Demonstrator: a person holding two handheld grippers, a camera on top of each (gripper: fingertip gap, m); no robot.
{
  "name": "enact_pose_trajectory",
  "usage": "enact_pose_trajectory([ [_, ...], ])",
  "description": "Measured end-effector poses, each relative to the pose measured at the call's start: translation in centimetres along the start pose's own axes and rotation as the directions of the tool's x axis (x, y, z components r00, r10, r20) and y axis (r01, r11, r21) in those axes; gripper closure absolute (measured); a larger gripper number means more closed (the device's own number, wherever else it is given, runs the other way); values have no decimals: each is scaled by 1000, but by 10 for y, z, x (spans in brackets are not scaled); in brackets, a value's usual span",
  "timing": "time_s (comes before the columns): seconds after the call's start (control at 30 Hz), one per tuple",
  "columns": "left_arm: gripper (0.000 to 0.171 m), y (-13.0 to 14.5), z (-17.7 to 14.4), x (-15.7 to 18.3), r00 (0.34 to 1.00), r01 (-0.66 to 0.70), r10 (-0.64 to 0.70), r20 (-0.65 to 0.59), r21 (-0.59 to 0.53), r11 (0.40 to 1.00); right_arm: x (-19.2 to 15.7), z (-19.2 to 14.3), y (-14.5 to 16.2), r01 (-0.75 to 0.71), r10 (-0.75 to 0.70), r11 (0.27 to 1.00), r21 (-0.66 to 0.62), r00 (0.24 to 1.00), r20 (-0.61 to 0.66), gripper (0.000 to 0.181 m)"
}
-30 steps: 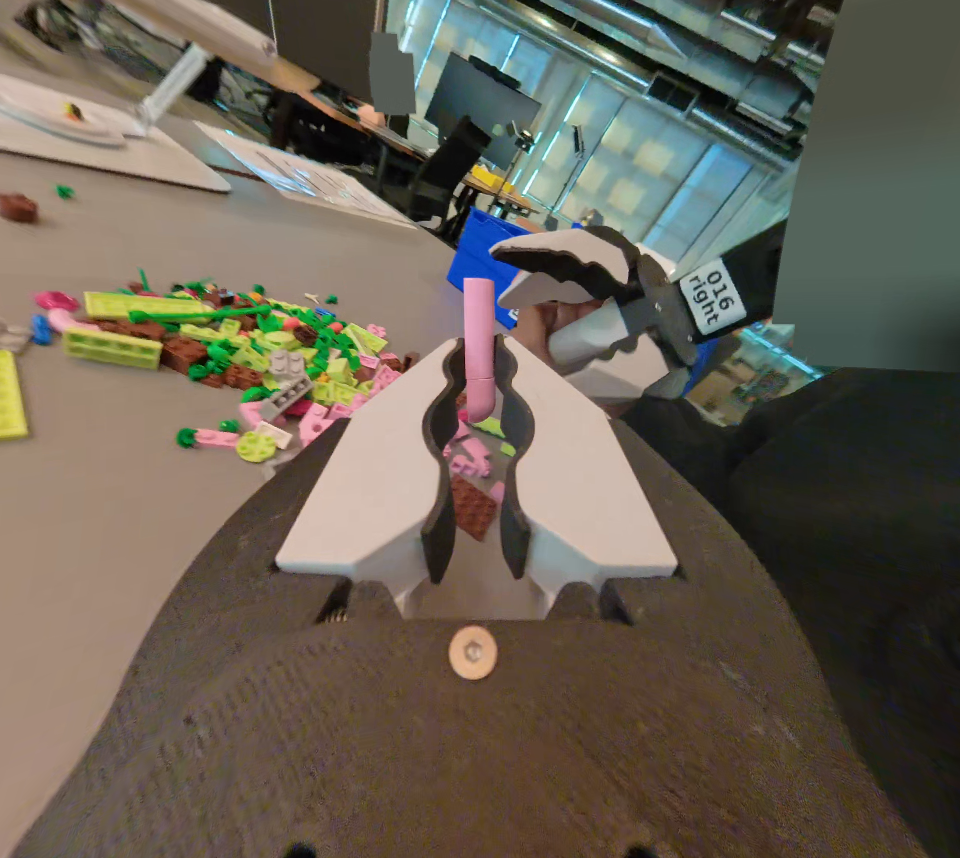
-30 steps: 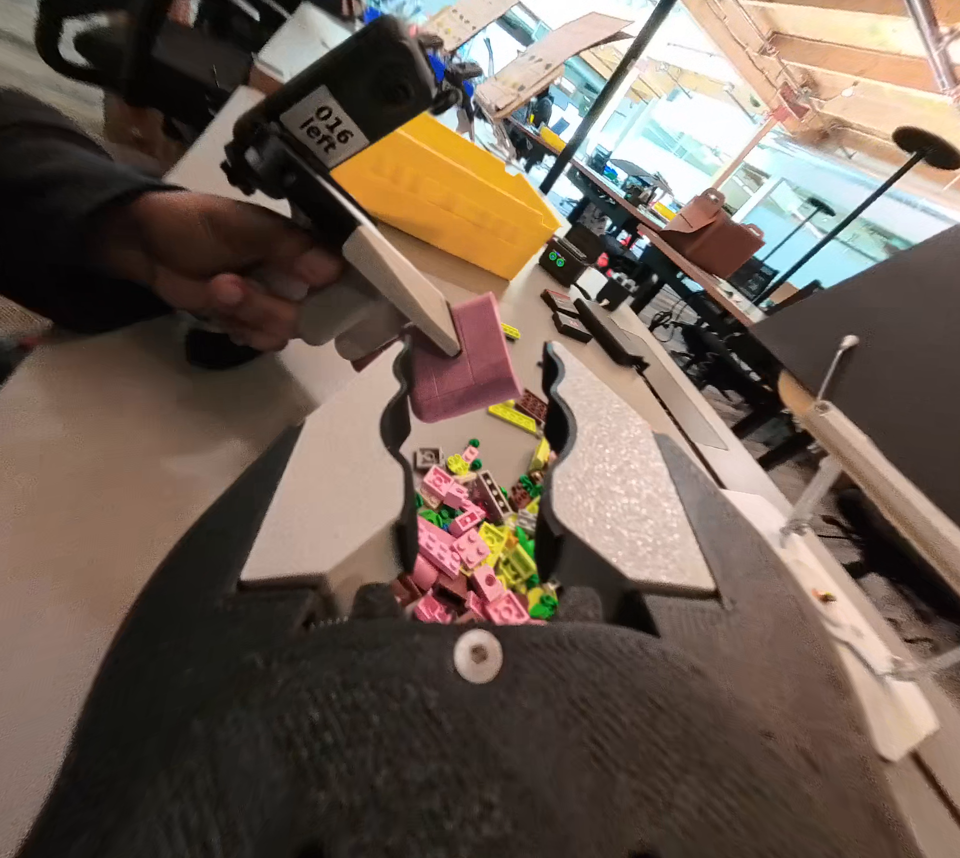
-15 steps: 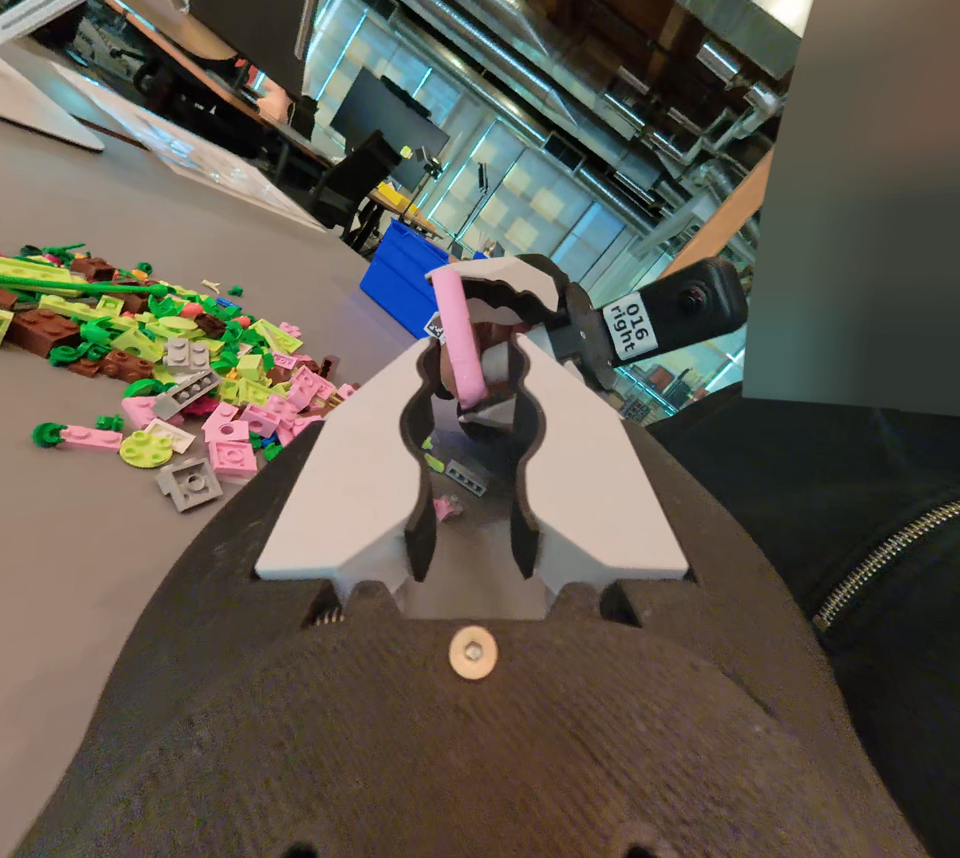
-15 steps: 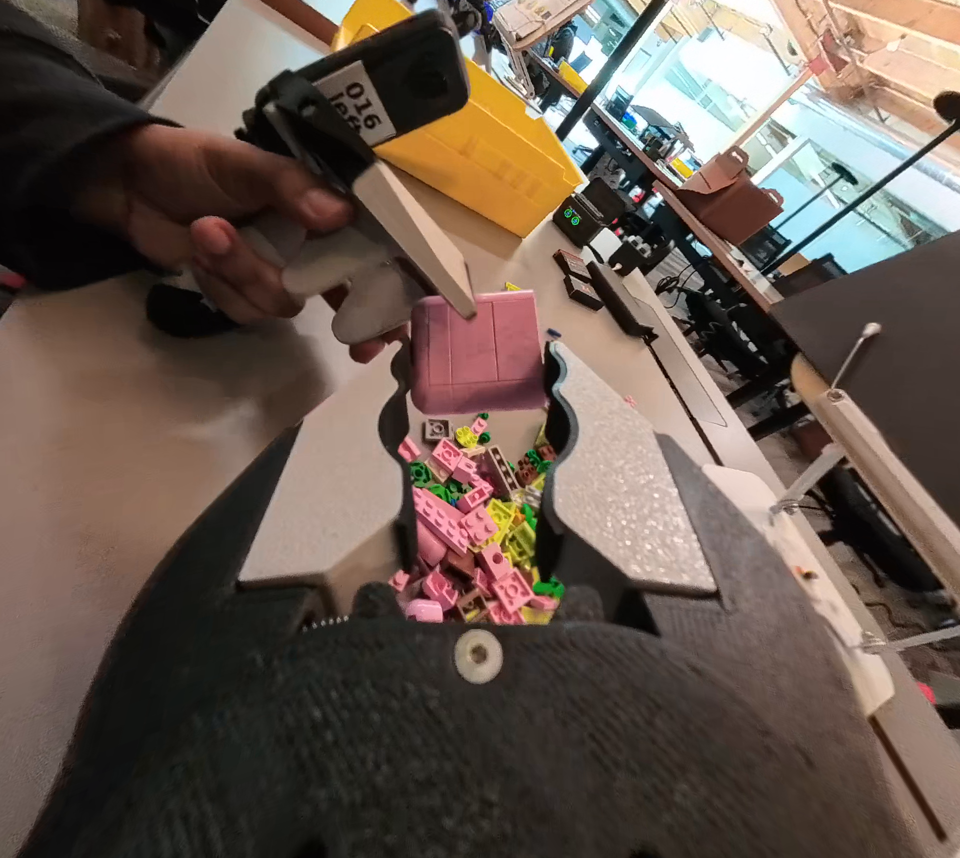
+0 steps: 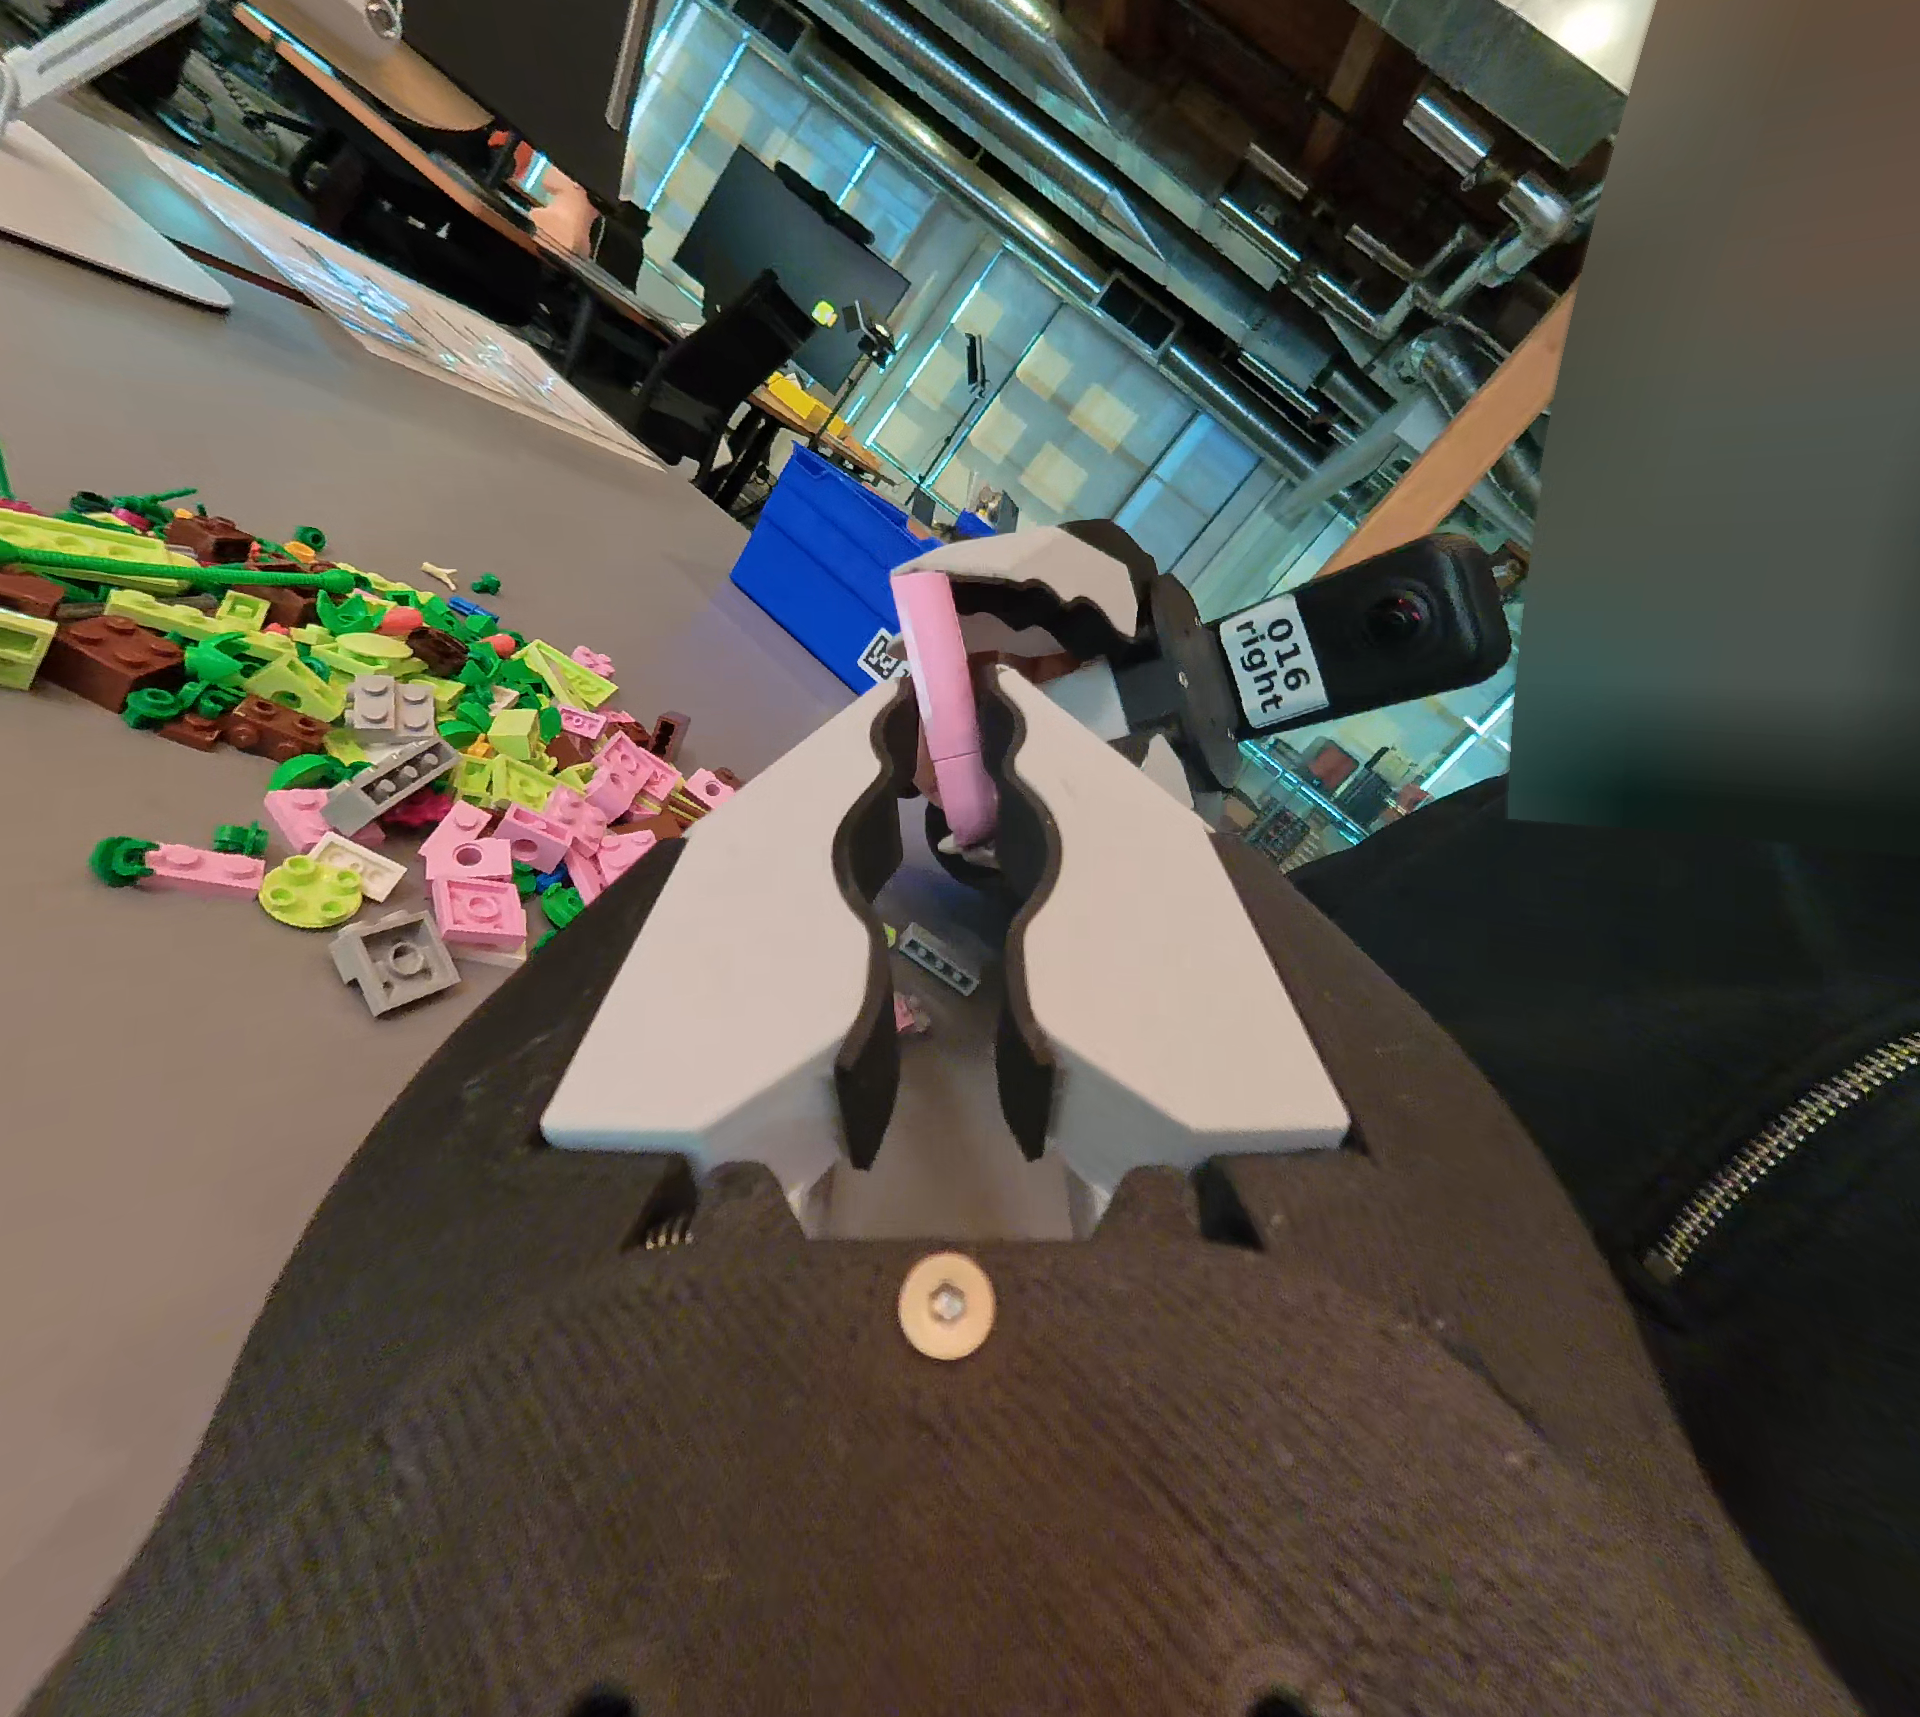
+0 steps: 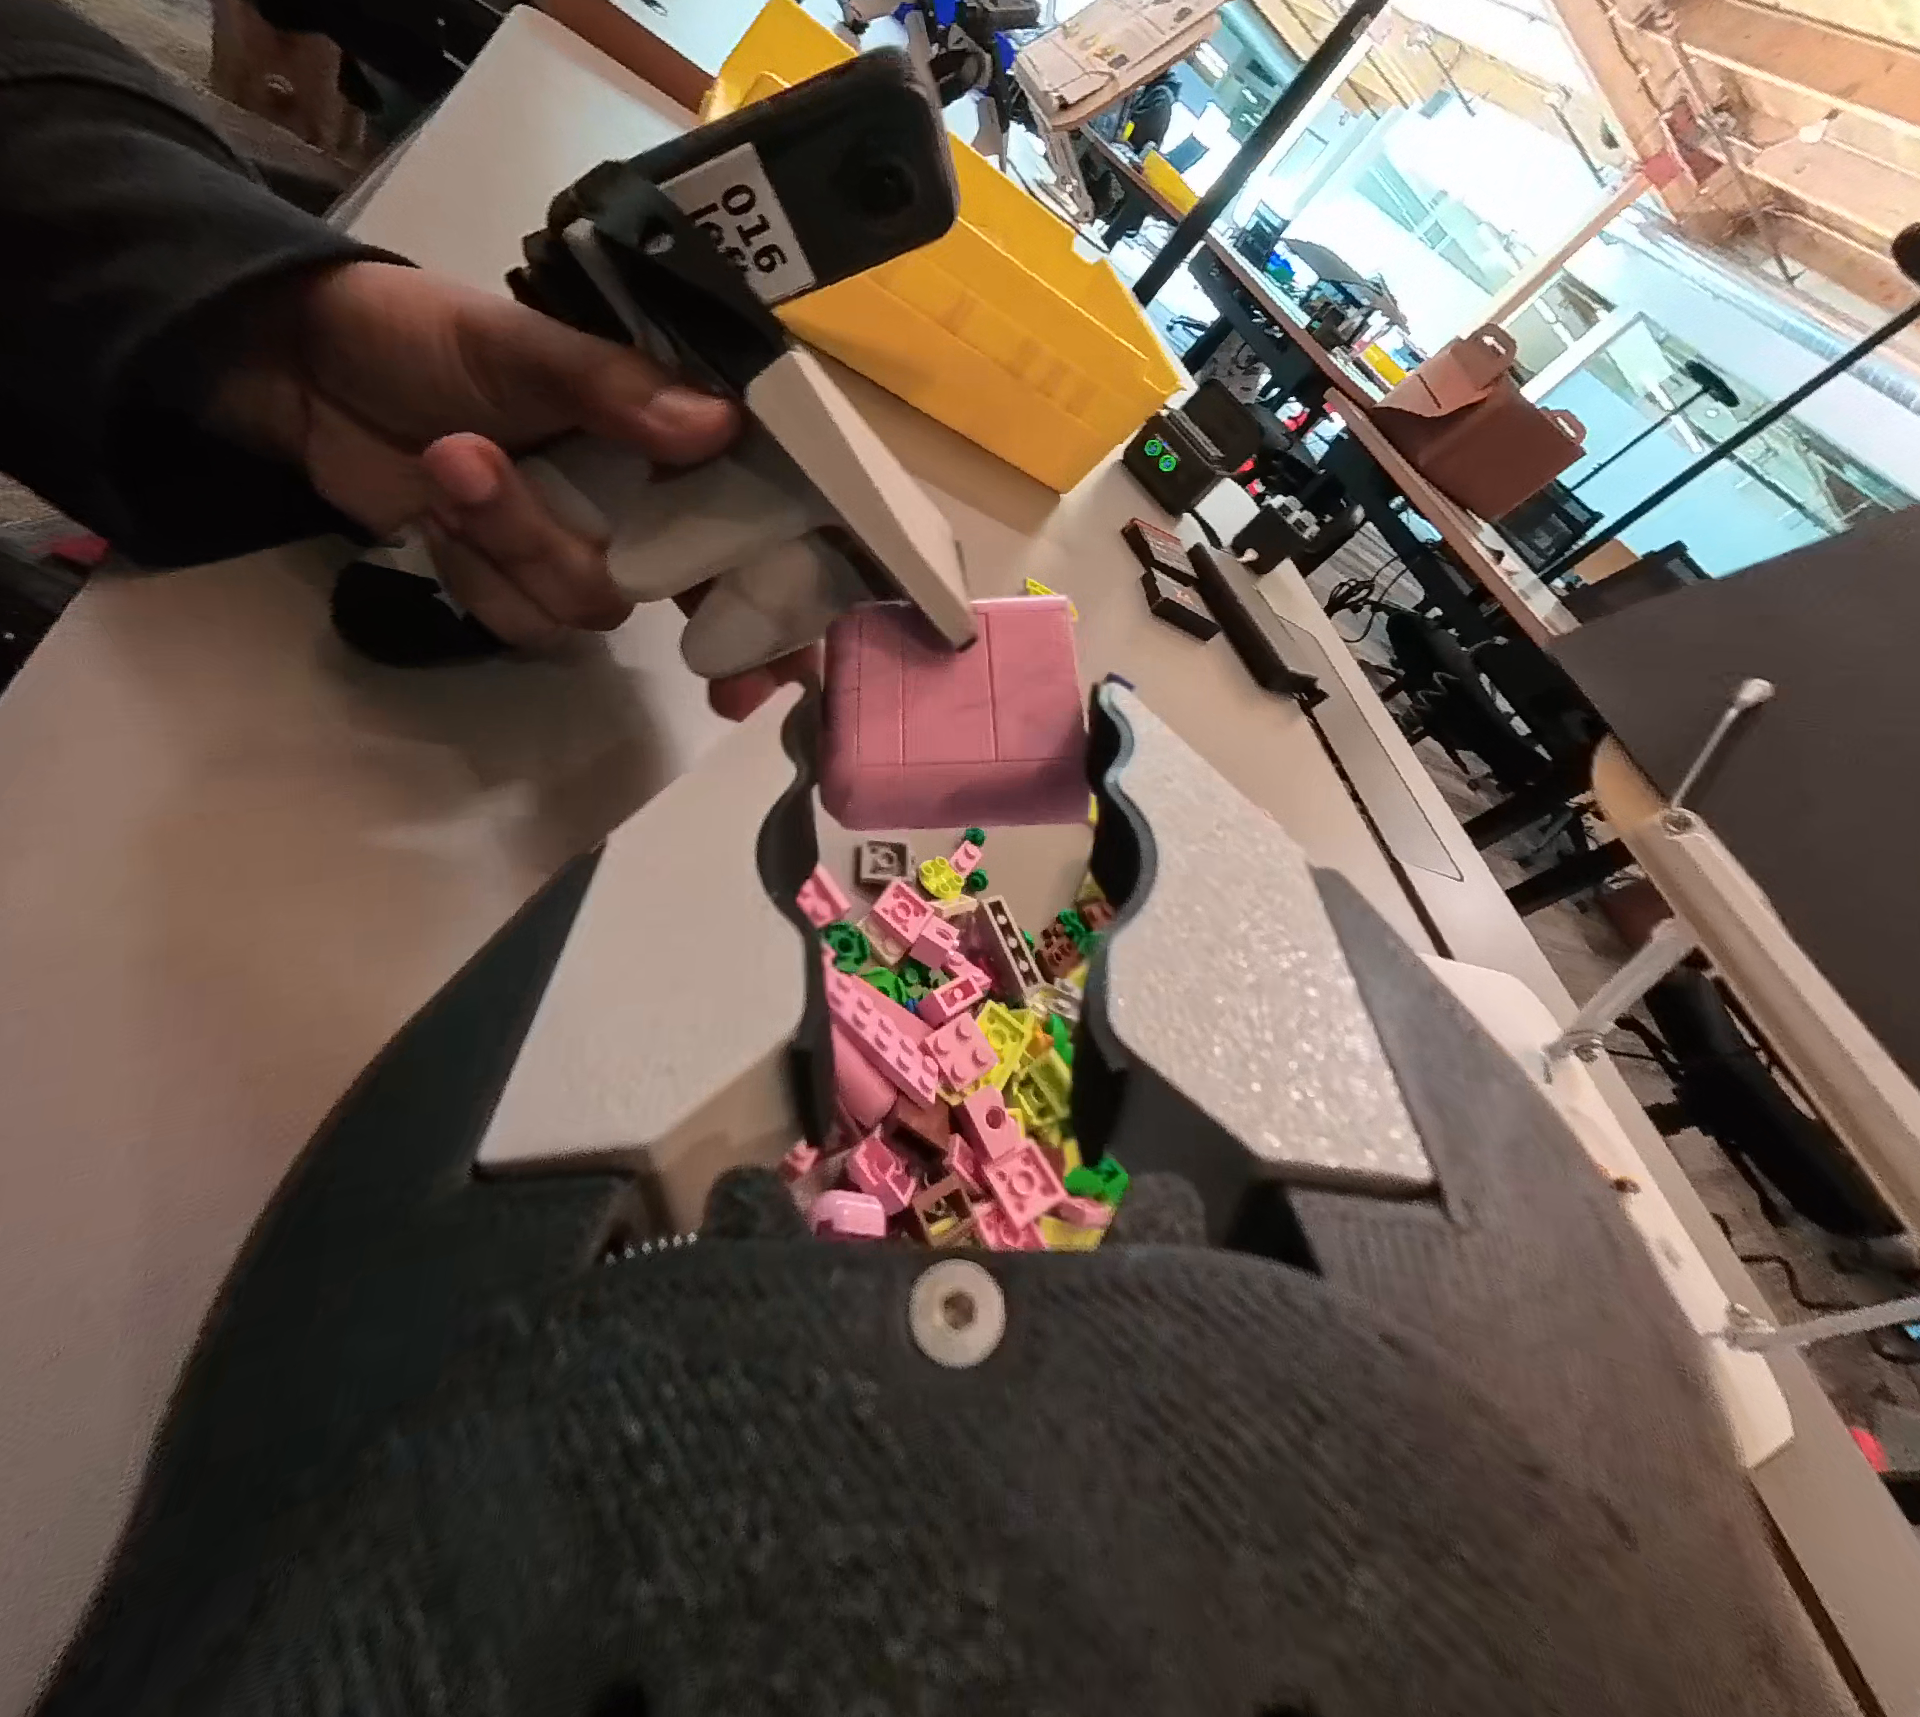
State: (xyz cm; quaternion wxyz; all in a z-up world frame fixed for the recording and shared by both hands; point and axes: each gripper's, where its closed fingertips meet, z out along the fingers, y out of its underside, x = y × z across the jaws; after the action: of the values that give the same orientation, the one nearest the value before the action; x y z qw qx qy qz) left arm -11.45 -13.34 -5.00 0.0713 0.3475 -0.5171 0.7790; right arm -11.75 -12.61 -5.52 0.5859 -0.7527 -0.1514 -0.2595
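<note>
Two tools meet over the brick pile (image 5: 343, 732), and both have hold of one pink tile-faced piece (image 6: 951, 717). My left tool (image 5: 940, 732) has its jaws nearly together, clenched on the thin edge of the pink piece, which stands almost upright and leans a little toward the right. In the right wrist view my left hand (image 6: 499, 441) wraps the grip from behind, thumb lying along the upper side, fingers curled underneath, dark sleeve (image 6: 125, 254) running back to the frame's left edge; that tool slopes downward so that its pale finger (image 6: 883, 514) presses on the flat pink face near the top.

My right tool (image 6: 945, 732) sits with its jaws spread to the width of the pink piece, one black-edged fingertip against each side, so it is grasping the piece across its broad span. Seen from the left wrist view, the right tool (image 5: 997, 618) comes in from beyond the pink piece (image 5: 945, 711), level with its upper end, its camera body (image 5: 1382, 639) angled up and away to the right.

The pink piece is held in the air above the near edge of the brick pile, clear of the grey table (image 5: 156, 1096). Beyond the pile a blue bin (image 5: 821, 566) stands at the table's far edge. A yellow bin (image 6: 997, 348) sits behind my left hand.
</note>
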Motion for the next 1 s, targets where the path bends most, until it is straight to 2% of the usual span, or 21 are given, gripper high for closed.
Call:
enact_pose_trajectory([
  [0.13,166,1,0,-2,1000,-10,10,18,-13,1000,-1,1,2,57,-57,998,-19,998,-24,135],
  [0.37,166,1,1,-2,990,-112,115,76,-32,993,-1,1,4,114,-115,993,-42,992,-41,138],
  [0.43,166,-1,0,-4,965,-213,216,146,-38,976,1,2,6,164,-169,984,-72,983,-66,138],
  [0.5,166,0,1,-5,909,-349,359,213,-83,933,2,2,8,216,-225,971,-106,970,-93,138],
  [0.57,166,0,2,-5,868,-412,425,256,-108,905,3,3,9,262,-278,955,-137,954,-116,139],
  [0.73,166,-2,1,-9,871,-391,403,281,-101,915,4,9,13,361,-399,906,-222,904,-156,137],
  [1.0,166,-6,-1,-12,840,-421,428,333,-97,902,5,8,12,332,-377,911,-245,911,-167,141],
])
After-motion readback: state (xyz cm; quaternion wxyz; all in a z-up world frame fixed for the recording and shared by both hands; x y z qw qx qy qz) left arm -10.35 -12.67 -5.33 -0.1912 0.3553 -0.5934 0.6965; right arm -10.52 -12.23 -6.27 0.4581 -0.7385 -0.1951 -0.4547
